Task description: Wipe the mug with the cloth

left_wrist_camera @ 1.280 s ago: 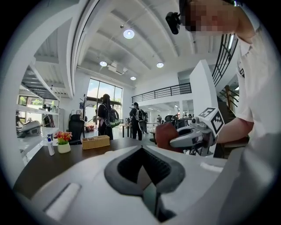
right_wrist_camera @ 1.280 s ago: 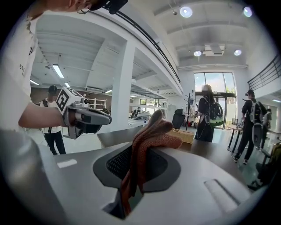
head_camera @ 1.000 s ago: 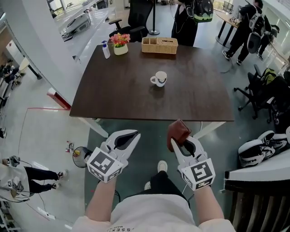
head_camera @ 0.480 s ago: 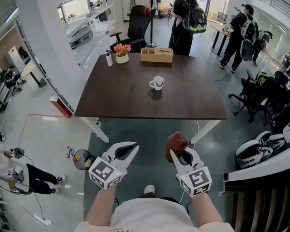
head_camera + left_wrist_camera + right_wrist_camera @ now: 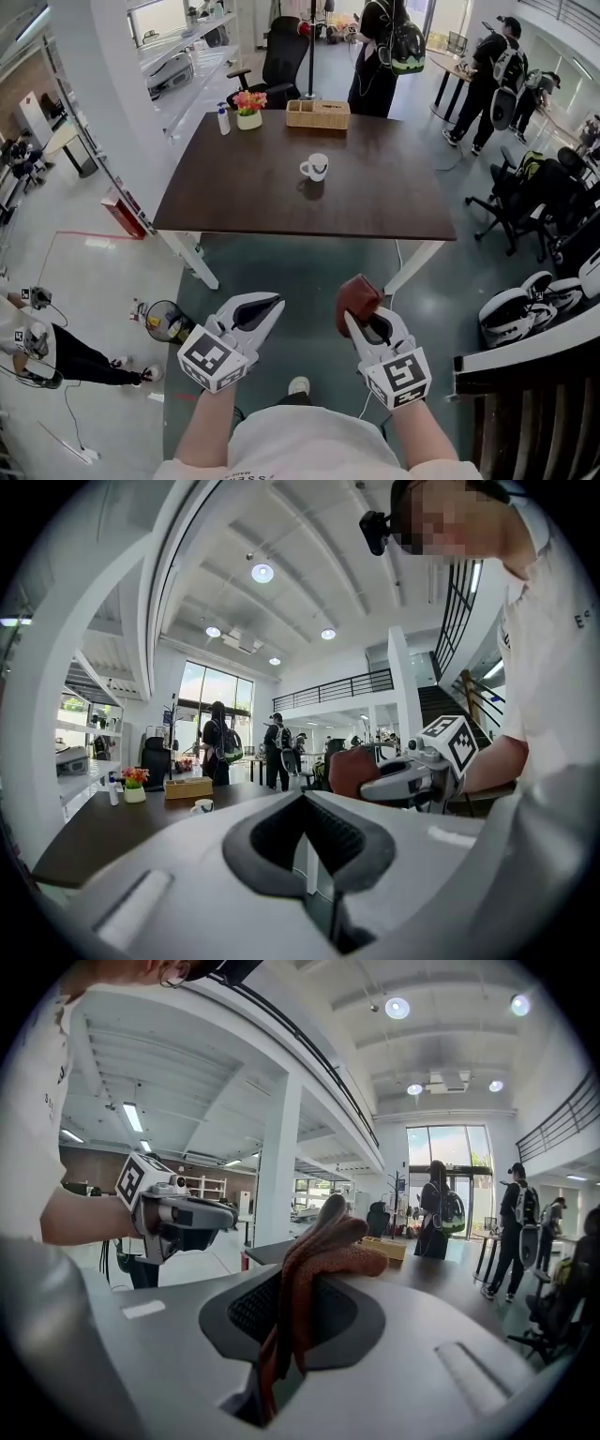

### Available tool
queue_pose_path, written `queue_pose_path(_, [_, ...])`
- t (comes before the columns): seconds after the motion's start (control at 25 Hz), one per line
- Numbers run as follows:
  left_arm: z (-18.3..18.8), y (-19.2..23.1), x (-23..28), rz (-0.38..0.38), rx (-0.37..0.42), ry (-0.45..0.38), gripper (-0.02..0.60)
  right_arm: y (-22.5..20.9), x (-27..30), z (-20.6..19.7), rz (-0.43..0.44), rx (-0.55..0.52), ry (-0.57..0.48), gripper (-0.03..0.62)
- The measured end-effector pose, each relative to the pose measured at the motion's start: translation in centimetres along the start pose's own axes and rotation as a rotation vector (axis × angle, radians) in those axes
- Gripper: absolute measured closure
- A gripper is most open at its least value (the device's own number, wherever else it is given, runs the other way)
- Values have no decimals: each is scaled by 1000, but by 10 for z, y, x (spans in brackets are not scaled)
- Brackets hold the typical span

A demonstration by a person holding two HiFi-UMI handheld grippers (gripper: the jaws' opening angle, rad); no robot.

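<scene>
A white mug (image 5: 315,167) stands upright near the middle of the dark brown table (image 5: 234,202), far ahead of both grippers. In the left gripper view the mug (image 5: 201,806) is small and distant. My right gripper (image 5: 359,317) is shut on a reddish-brown cloth (image 5: 356,294), held over the floor short of the table's near edge. The cloth (image 5: 323,1246) bunches up out of the jaws. My left gripper (image 5: 270,304) hangs level with it at the left, shut, with nothing between its jaws.
At the table's far edge stand a wicker basket (image 5: 318,113), a flower pot (image 5: 249,105) and a small bottle (image 5: 223,120). A black office chair (image 5: 281,52) and standing people (image 5: 384,42) are behind it. More chairs (image 5: 525,197) crowd the right side.
The table and mug have shrunk and slid a little up and left in the head view, so they are farther off. Both grippers keep the same pose, the cloth still in the right one.
</scene>
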State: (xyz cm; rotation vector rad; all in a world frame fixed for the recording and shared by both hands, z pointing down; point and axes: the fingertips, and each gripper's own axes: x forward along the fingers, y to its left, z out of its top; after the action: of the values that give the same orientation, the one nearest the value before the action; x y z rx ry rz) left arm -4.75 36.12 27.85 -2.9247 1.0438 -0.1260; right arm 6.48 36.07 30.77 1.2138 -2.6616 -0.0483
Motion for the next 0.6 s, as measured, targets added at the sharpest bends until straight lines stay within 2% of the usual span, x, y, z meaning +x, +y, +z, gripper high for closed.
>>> queue_pose_path(0.6, [2, -32, 10, -16, 11, -15, 575, -7, -26, -10, 11, 19, -11, 517])
